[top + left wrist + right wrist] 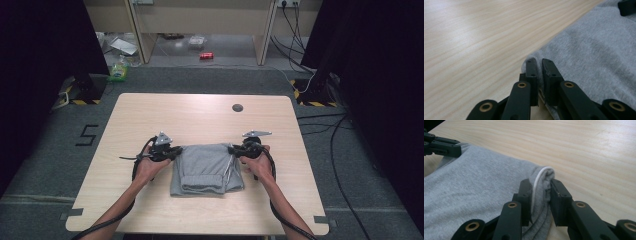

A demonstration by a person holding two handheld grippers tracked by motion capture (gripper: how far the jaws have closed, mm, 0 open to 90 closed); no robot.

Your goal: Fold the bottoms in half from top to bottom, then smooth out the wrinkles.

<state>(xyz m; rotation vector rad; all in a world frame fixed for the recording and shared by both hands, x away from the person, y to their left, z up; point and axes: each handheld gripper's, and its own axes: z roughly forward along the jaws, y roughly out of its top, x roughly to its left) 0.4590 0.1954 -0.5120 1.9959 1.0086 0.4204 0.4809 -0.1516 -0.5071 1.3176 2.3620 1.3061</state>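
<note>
In the left gripper view the left tongs [538, 65] rise from the bottom centre with their jaws nearly together, pinching a thin edge of the grey garment [594, 55], which spreads across the right half of that frame while bare wood fills the left. In the right gripper view the right tongs [540, 185] are clamped on a thicker bunched fold of the same garment [474, 192], with a white drawstring [537, 180] looped over the top of the fold between the jaws; the jaws stand a little apart because of the cloth between them. At the upper left of that frame the other tongs sit on the far corner of the cloth. From the high view, the left tongs [176, 151] grip the upper left corner of the folded garment [205, 170] and the right tongs [232, 149] grip its upper right corner, each held by a hand, with forearms entering from the bottom edge. The garment lies flat in the lower middle of the pale wooden bench [150, 115]. A small dark round spot [237, 107] marks the bench toward its upper right, well apart from the cloth.
</note>
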